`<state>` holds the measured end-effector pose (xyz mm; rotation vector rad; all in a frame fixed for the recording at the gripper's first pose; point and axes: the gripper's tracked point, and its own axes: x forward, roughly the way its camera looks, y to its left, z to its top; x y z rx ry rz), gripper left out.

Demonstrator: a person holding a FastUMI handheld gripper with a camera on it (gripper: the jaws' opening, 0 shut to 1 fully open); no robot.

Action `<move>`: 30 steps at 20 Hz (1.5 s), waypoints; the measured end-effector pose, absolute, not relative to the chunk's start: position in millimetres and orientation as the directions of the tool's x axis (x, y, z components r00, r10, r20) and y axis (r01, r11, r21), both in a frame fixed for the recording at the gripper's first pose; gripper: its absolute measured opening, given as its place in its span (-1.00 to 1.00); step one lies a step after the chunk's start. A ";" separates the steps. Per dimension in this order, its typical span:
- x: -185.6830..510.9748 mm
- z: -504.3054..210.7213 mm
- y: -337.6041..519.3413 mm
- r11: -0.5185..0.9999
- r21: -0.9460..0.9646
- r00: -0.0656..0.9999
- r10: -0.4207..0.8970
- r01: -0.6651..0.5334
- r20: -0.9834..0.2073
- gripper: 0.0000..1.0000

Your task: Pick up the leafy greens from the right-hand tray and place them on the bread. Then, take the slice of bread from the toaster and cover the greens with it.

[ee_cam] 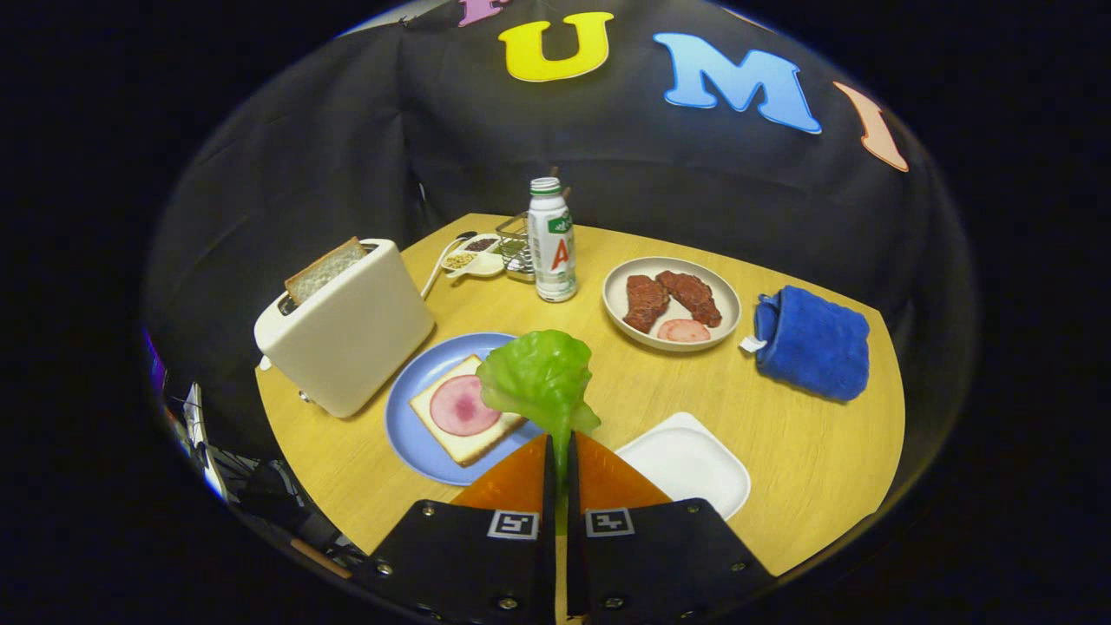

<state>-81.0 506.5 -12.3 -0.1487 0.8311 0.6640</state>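
Observation:
My gripper (pixel 557 451) is shut on the stem of a green lettuce leaf (pixel 538 375), which sticks up ahead of the fingers, lifted above the table. Just left of the leaf lies a slice of bread (pixel 464 410) topped with a round pink ham slice, on a blue plate (pixel 412 391). The leaf's edge overlaps the bread's right corner in view. A white toaster (pixel 347 334) stands left of the plate with a bread slice (pixel 325 267) poking out of its slot. The white tray (pixel 690 460) to the right of the fingers holds nothing.
A white bottle (pixel 552 241) stands at the back middle, with a small seasoning dish (pixel 473 258) and a wire rack beside it. A beige plate (pixel 673 304) holds meat slices. A folded blue towel (pixel 811 343) lies at the right. The round wooden table's edge runs close behind the fingers.

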 end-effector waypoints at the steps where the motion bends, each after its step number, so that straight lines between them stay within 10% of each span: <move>1: -83.3 -12.6 518.2 0.778 0.123 0.481 0.495 -0.616 -0.723 -0.89; 14: -96.7 -63.6 590.7 0.724 0.228 0.322 0.535 -0.651 -0.781 -0.89; 17: -84.2 -73.5 580.0 0.747 0.178 0.354 0.493 -0.641 -0.795 -0.35; 23: -77.3 -60.1 572.8 0.747 0.124 0.409 0.485 -0.653 -0.773 -0.15; 25: -75.8 -45.5 573.0 0.747 0.080 0.461 0.487 -0.660 -0.742 0.30; 30: -81.0 -1.2 583.7 0.795 -0.013 0.663 0.497 -0.606 -0.560 0.30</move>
